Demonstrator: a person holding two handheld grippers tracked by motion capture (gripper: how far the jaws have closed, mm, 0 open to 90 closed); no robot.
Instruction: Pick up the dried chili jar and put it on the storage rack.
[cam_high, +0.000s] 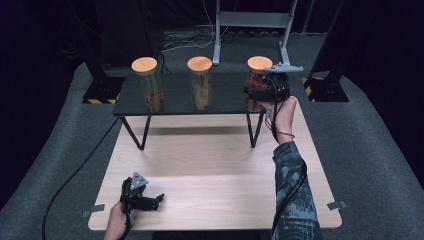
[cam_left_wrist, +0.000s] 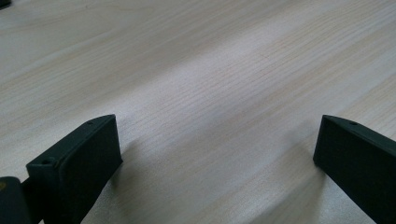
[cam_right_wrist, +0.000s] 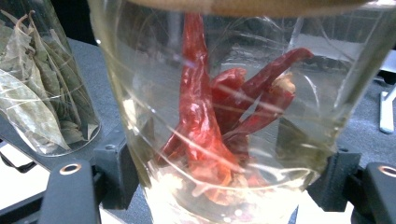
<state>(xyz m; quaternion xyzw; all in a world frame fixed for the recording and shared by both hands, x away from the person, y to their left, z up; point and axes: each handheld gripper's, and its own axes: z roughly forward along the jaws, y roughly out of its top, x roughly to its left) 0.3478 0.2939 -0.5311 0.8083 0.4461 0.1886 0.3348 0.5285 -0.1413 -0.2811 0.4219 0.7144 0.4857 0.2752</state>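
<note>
Three tall glass jars with wooden lids stand in a row on a low black shelf (cam_high: 175, 102). My right gripper (cam_high: 262, 95) (cam_right_wrist: 223, 177) is shut on the rightmost one, the jar of red dried chillies (cam_high: 256, 80) (cam_right_wrist: 224, 116), with a jaw pressed against each side of the glass low down. The jar is upright at the shelf's right end; I cannot tell whether its base rests on the shelf. My left gripper (cam_high: 152, 200) (cam_left_wrist: 217, 149) lies low over the wooden table (cam_left_wrist: 210, 70) at the front left, jaws wide apart with nothing between them.
The middle jar (cam_high: 200, 82) (cam_right_wrist: 37, 84) holds pale dried leaves and stands close to the left of the chilli jar. The left jar (cam_high: 145, 85) holds brownish pieces. The shelf's thin legs stand on the light wooden table (cam_high: 210, 170). Cables trail off both grippers.
</note>
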